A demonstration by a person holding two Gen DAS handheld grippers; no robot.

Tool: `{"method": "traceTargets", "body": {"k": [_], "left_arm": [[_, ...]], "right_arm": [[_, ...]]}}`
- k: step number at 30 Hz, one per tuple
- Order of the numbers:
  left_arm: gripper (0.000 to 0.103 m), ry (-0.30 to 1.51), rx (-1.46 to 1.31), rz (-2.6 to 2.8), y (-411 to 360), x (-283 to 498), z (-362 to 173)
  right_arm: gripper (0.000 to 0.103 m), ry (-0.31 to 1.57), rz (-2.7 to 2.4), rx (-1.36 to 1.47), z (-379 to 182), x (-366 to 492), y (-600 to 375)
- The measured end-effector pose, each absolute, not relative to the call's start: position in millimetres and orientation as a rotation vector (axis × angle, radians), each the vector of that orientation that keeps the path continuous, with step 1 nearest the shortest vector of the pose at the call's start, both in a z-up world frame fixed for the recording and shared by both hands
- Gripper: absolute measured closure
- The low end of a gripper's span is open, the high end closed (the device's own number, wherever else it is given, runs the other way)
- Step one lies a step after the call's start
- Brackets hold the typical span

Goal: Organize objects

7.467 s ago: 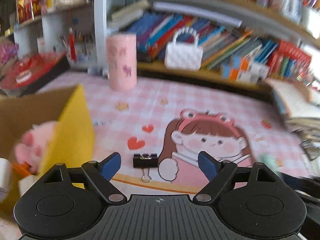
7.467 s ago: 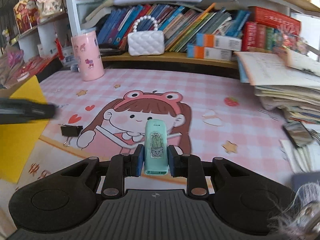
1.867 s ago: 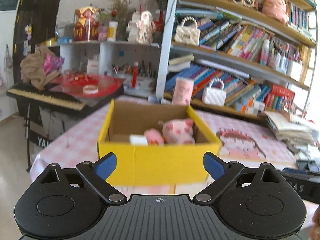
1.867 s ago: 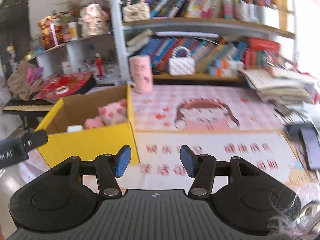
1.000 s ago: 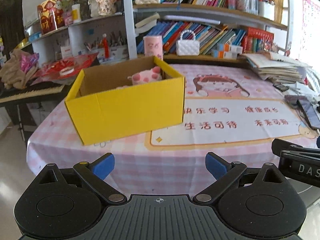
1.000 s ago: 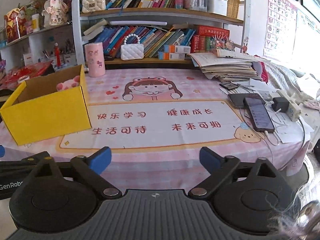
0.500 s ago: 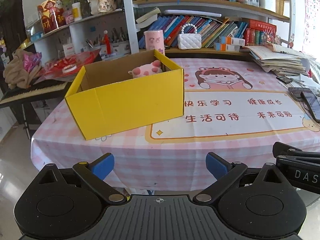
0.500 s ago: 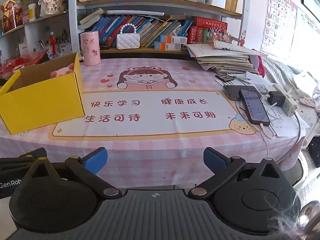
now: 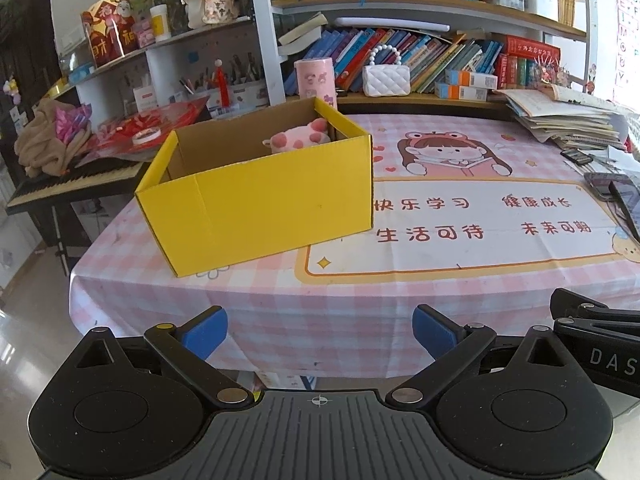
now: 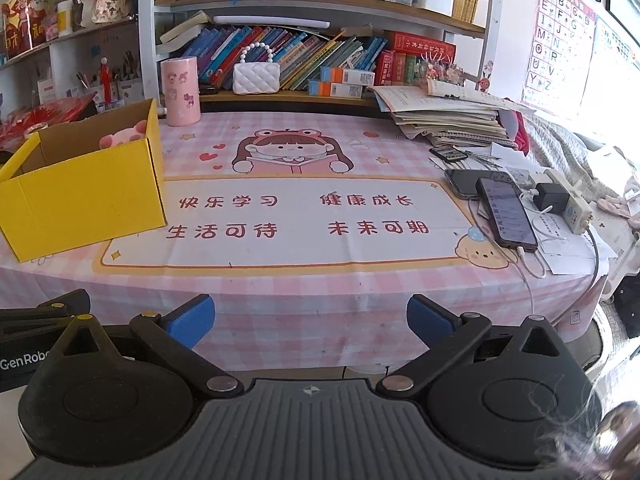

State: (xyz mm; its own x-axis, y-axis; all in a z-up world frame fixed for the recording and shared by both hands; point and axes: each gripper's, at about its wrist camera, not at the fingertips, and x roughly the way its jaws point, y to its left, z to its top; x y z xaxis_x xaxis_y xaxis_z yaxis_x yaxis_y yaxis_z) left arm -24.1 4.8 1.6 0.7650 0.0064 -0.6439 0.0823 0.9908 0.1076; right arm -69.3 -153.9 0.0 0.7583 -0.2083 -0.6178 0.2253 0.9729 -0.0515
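Observation:
A yellow cardboard box (image 9: 260,204) stands open on the left part of the table and also shows in the right wrist view (image 10: 84,196). A pink plush toy (image 9: 298,140) lies inside it, its top showing over the rim, and it shows in the right wrist view (image 10: 122,136). Other contents of the box are hidden. My left gripper (image 9: 320,330) is open and empty, held off the table's front edge. My right gripper (image 10: 310,318) is open and empty, also in front of the table edge.
The table carries a pink checked cloth (image 9: 360,308) with a cartoon mat (image 10: 296,216). A pink cup (image 10: 180,90) and white handbag (image 10: 256,76) stand at the back. Phones (image 10: 506,212), a power strip (image 10: 570,204) and a paper stack (image 10: 448,118) crowd the right. Bookshelves (image 9: 432,52) rise behind.
Over 7.5 s the right gripper, then shut on a mint-green object, has become open and empty. Both grippers have pulled back from the table; in the last half second they barely moved.

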Motion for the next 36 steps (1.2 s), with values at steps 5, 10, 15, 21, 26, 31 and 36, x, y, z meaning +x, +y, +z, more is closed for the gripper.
{"method": "traceTargets", "body": {"k": [5,10,15,21,26,31,36], "left_arm": [[0.003,0.700,0.134,-0.037,3.8,-25.0,1.7],[0.003,0.705,0.133,-0.034,3.6,-25.2,0.8],[0.003,0.710,0.130,-0.033,3.9,-24.0,1.1],[0.003,0.716,0.132,-0.030,3.1,-22.4,0.1],[0.003,0.719,0.136,-0.028,2.2,-21.4,-0.7],[0.003,0.716,0.138,-0.023,2.5,-20.5,-2.1],[0.003,0.722,0.132,-0.025,3.3,-16.8,-3.3]], "right_arm": [[0.000,0.671,-0.235,0.026,-0.4,-69.4,-154.6],[0.000,0.670,-0.236,0.026,-0.1,-69.2,-154.2],[0.000,0.671,-0.236,0.026,-0.2,-68.8,-154.0],[0.000,0.674,-0.236,0.024,-1.2,-68.6,-154.4],[0.000,0.681,-0.234,0.023,-4.6,-67.3,-155.8],[0.000,0.688,-0.229,0.021,-4.5,-63.1,-156.2],[0.000,0.693,-0.225,0.020,-2.9,-57.8,-157.3]]}}
